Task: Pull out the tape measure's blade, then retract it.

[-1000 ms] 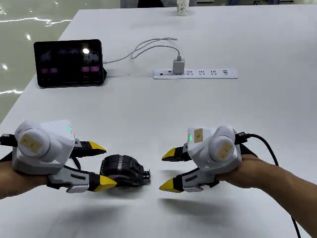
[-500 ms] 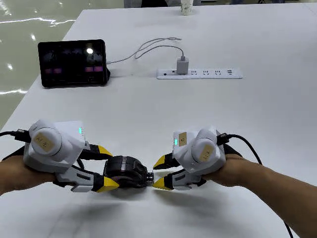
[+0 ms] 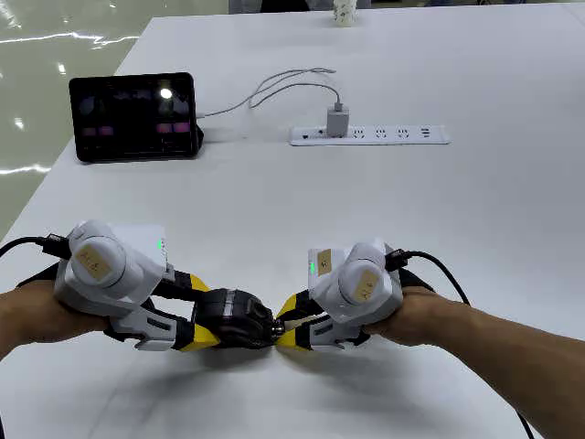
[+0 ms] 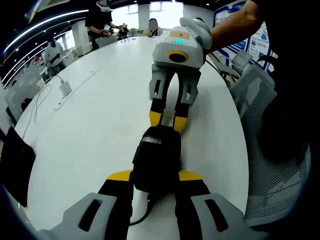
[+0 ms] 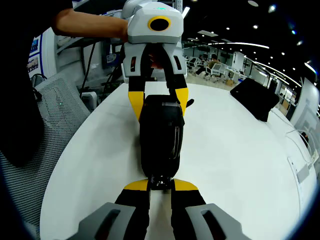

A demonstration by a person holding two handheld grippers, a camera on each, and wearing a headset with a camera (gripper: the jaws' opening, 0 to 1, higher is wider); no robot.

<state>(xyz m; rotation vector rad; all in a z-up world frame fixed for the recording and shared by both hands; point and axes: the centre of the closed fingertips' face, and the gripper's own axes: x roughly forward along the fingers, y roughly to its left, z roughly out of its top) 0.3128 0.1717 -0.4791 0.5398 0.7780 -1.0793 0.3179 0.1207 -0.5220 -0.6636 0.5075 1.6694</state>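
The tape (image 3: 233, 318) lies on the white worktop (image 3: 457, 210) near its front edge, directly between the two grippers. The left gripper (image 3: 195, 313) has its jaws clamped on the tape's black case, one yellow tip on each flat side; in the left gripper view the case (image 4: 157, 155) sits between those tips and reaches forward from them. The right gripper (image 3: 289, 322) faces it head-on, touching the case's front end. In the right gripper view its jaws are almost together, pinching the small hook (image 5: 160, 182) at the mouth of the case, and the case (image 5: 160, 132) runs straight ahead to the left gripper (image 5: 158, 100). No blade shows between hook and case. Well behind stand a tablet (image 3: 132, 114) and a power strip (image 3: 370, 135) with a charger (image 3: 336, 119).
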